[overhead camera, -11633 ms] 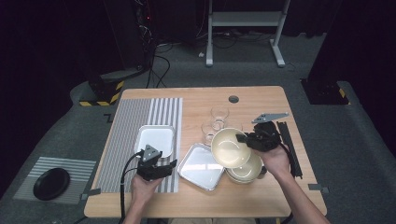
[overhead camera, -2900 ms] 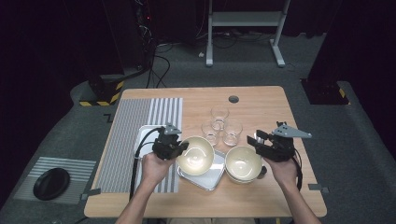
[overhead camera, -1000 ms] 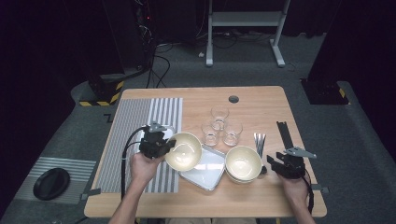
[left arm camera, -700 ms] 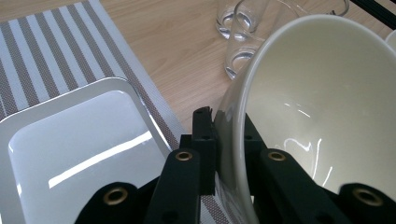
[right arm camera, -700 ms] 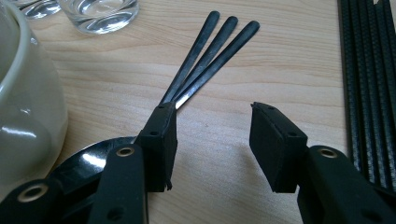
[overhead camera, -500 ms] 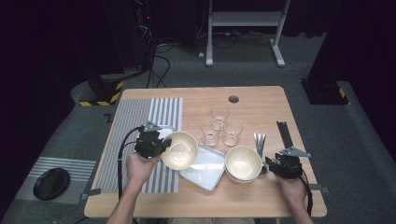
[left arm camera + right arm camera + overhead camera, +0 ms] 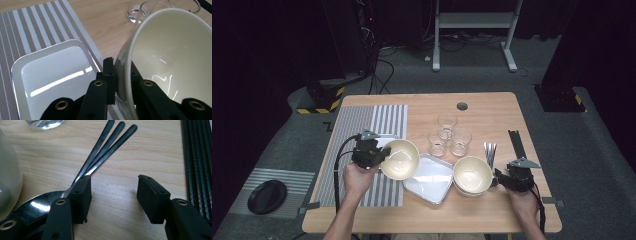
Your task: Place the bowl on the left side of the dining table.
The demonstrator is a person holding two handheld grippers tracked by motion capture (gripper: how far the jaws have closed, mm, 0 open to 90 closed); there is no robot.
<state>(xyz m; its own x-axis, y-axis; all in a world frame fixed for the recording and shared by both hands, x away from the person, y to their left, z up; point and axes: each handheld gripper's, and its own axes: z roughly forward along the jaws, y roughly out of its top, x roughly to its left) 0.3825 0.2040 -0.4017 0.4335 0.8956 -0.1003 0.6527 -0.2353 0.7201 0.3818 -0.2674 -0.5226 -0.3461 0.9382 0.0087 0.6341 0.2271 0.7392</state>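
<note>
- A cream bowl (image 7: 400, 158) is being pinched by its rim in the left gripper (image 7: 120, 82), tilted above the steel tray (image 7: 50, 72).
- The right gripper's (image 7: 113, 192) jaws have just been opening, spread beside the spoons (image 7: 105, 142); nothing is being gripped.
- Stacked bowls (image 7: 472, 176) are waiting to be set out.

Wooden worktop (image 7: 492, 105), striped mat (image 7: 377, 122) at its left, steel tray (image 7: 427, 178), three glasses (image 7: 446, 135), stacked bowls (image 7: 472, 176), spoons (image 7: 489, 151), black chopsticks (image 7: 516, 145)
</note>
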